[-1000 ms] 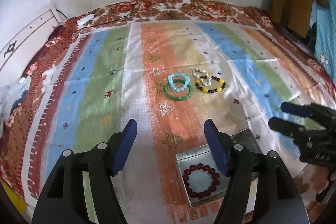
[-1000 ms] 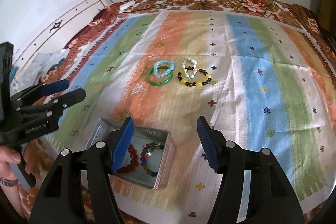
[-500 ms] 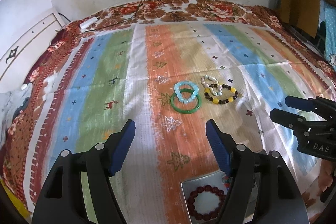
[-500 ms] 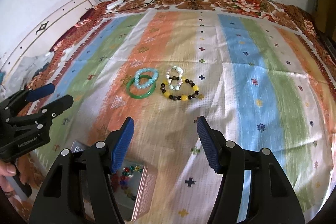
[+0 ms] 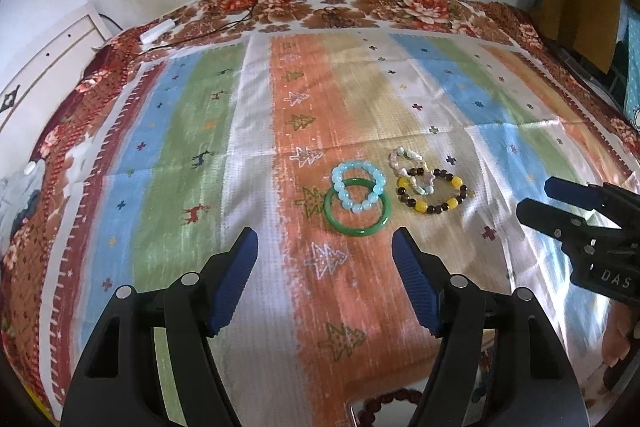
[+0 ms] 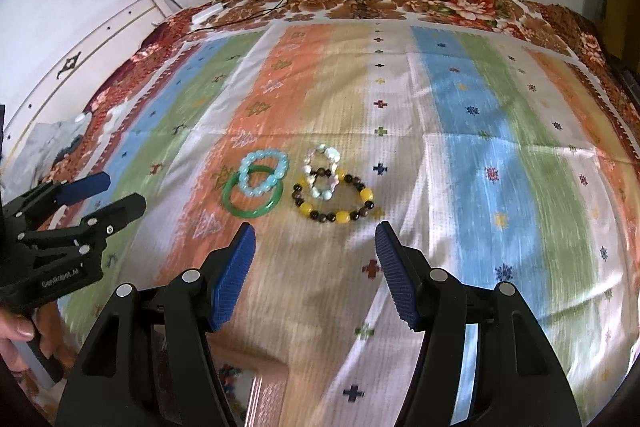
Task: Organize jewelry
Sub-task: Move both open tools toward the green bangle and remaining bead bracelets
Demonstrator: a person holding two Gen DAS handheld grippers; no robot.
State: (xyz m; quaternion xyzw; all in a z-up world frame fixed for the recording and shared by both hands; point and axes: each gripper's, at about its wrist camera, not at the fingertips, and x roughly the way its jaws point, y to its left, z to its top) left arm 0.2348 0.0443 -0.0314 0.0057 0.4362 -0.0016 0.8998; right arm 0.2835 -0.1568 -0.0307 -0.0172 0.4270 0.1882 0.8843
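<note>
lying just ahead of both empty, spread tools (image 5: 325, 255) (image 6: 315, 251): four bracelets (image 5: 356, 201).

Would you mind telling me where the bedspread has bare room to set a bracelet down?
Bare cloth lies left of the green bangle and right of the yellow-and-brown bead bracelet. It is crowded where the light blue bracelet overlaps the bangle, the pale bracelet overlaps the yellow-and-brown one, and near the tin.

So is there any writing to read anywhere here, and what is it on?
"DAS", white letters on the black body of the right tongs, seen from the left camera; cut off at the frame edge.
"GenRobot.AI", small and blurred, on the body of the left tongs, seen from the right camera.
Nothing else is readable.
</note>
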